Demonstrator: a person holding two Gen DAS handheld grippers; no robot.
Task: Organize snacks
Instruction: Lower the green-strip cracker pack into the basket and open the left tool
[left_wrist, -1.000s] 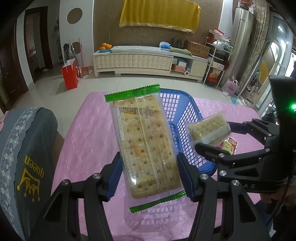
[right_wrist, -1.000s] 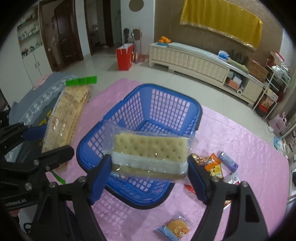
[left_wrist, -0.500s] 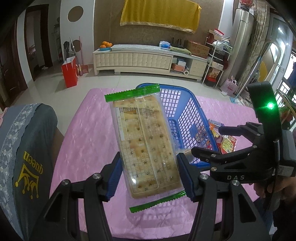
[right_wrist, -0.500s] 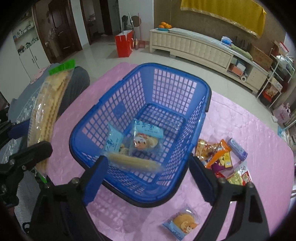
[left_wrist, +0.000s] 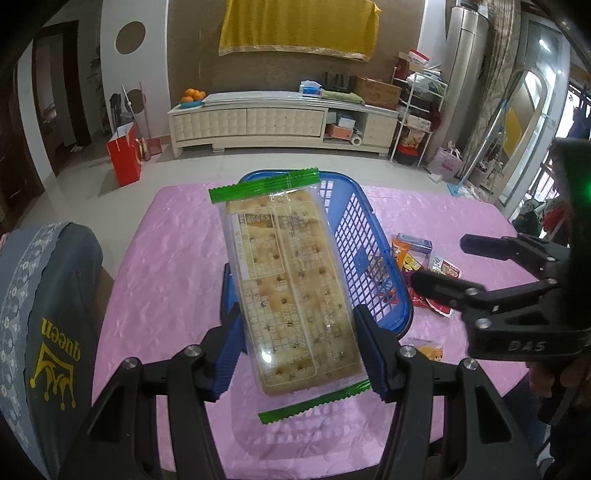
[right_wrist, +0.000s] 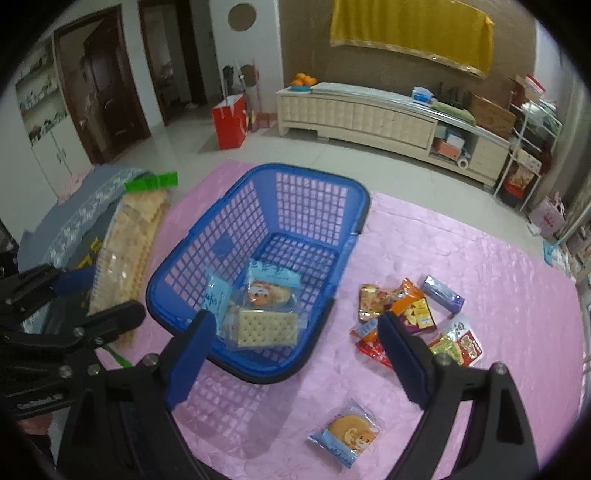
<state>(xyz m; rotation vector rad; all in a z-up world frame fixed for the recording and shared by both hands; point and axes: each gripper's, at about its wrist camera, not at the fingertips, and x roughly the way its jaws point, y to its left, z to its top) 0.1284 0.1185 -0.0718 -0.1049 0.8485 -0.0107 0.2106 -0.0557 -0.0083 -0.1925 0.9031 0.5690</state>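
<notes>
My left gripper (left_wrist: 301, 354) is shut on a long clear cracker pack (left_wrist: 291, 280) with green ends, held above the pink table left of the blue basket (left_wrist: 373, 236). The pack also shows in the right wrist view (right_wrist: 125, 243). My right gripper (right_wrist: 295, 354) is open and empty above the basket's (right_wrist: 314, 192) near rim. Inside the basket lie a small cracker pack (right_wrist: 266, 326) and two blue cookie packets (right_wrist: 269, 288).
Several loose snack packets (right_wrist: 410, 314) lie on the pink tablecloth (right_wrist: 480, 295) right of the basket. A blue cookie packet (right_wrist: 347, 435) lies near the front edge. A grey-covered chair (left_wrist: 40, 317) stands at the left.
My right gripper opened and dropped the small cracker pack into the basket, then drew back to the right. The left gripper still holds the long pack.
</notes>
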